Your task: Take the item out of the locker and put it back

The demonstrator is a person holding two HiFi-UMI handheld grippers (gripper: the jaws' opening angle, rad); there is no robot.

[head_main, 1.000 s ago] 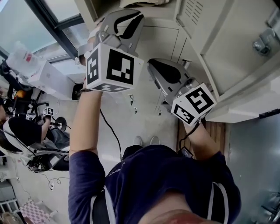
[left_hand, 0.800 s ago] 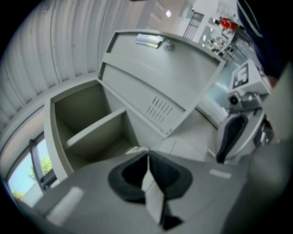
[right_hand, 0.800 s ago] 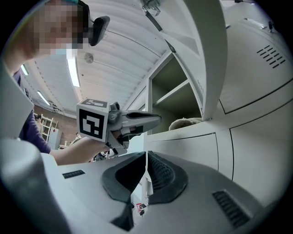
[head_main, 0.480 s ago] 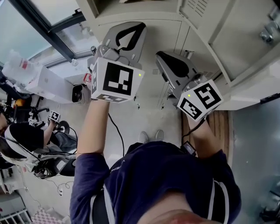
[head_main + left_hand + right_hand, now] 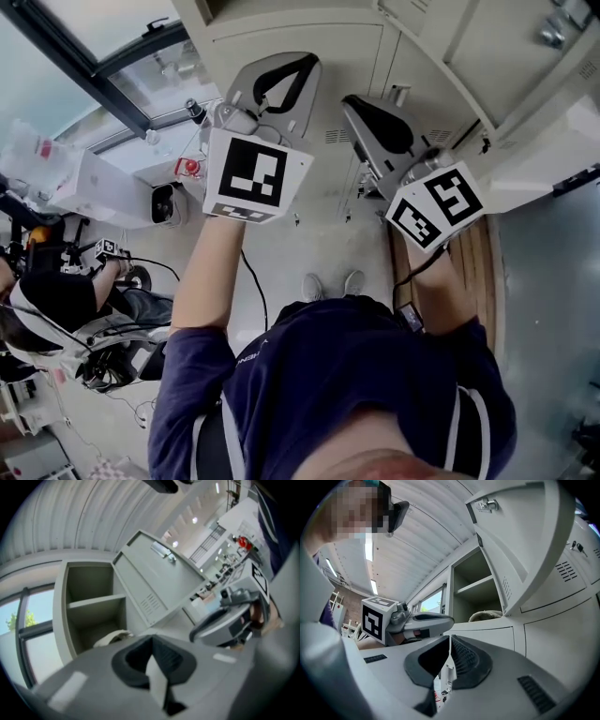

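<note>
Grey metal lockers (image 5: 562,620) line the wall, and one locker (image 5: 89,606) stands with its door (image 5: 154,581) swung wide. On that compartment's floor, under the shelf (image 5: 96,601) and near the front edge, lies the item (image 5: 112,638), a pale crumpled bundle. Outside it, the left gripper (image 5: 151,641) is pressed together with nothing between its jaws. Beside it, the right gripper (image 5: 449,639) is likewise closed and empty. Both are clear of the item.
</note>
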